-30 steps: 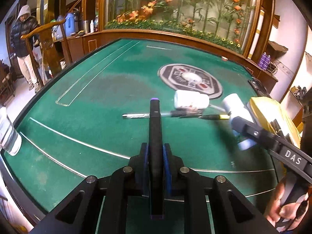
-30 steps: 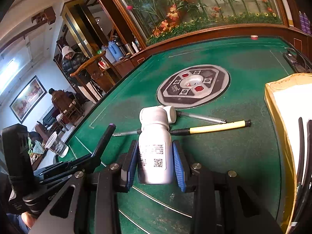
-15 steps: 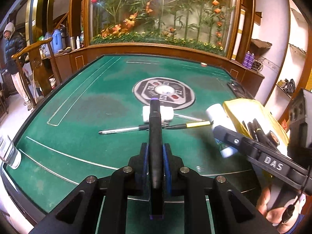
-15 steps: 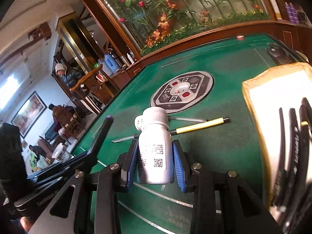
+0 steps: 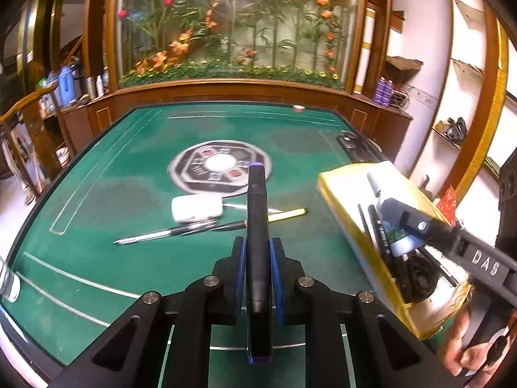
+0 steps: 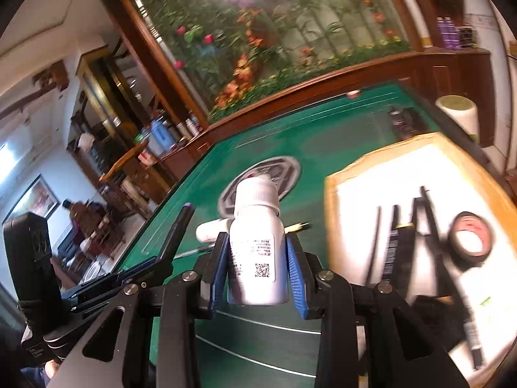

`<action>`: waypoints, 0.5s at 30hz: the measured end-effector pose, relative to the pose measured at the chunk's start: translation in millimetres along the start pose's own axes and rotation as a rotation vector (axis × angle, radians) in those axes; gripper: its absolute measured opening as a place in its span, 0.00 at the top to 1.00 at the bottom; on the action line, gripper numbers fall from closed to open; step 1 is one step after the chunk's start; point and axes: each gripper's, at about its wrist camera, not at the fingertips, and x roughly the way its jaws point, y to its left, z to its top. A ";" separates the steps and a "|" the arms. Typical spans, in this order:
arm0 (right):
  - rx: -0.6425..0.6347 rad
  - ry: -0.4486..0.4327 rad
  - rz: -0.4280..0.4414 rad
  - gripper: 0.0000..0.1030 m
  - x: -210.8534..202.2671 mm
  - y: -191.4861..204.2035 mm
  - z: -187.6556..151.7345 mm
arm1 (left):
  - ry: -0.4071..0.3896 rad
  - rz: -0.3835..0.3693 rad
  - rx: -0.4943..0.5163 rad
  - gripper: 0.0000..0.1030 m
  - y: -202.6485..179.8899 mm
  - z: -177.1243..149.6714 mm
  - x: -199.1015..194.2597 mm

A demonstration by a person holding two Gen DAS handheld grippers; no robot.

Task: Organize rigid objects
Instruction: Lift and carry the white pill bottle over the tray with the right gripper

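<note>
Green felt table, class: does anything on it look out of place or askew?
Yes. A small white bottle lies on its side on the green felt table, with a silver pen and a yellow-handled pen scattered beside it, outside the yellow-rimmed tray.

Green table (image 5: 97,200), round emblem (image 5: 219,165) at centre. Planter wall (image 5: 236,22) at 12 o'clock beyond wood rail. Shelves (image 5: 452,129) at 2 o'clock. Jugs (image 5: 64,80) at 10 o'clock. Seated person (image 6: 80,210) at 9 o'clock, right view.
</note>
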 end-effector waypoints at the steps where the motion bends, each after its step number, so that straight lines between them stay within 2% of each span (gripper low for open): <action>1: 0.015 -0.013 -0.013 0.68 -7.6 -8.7 3.0 | 0.001 -0.007 0.009 0.85 -6.1 1.2 1.9; 9: 0.096 -0.094 -0.177 0.68 -53.8 -72.3 15.4 | 0.023 -0.100 0.097 0.85 -73.9 12.0 18.6; 15: 0.135 -0.067 -0.238 0.68 -56.6 -102.7 11.7 | 0.069 -0.161 0.146 0.86 -120.0 13.9 38.8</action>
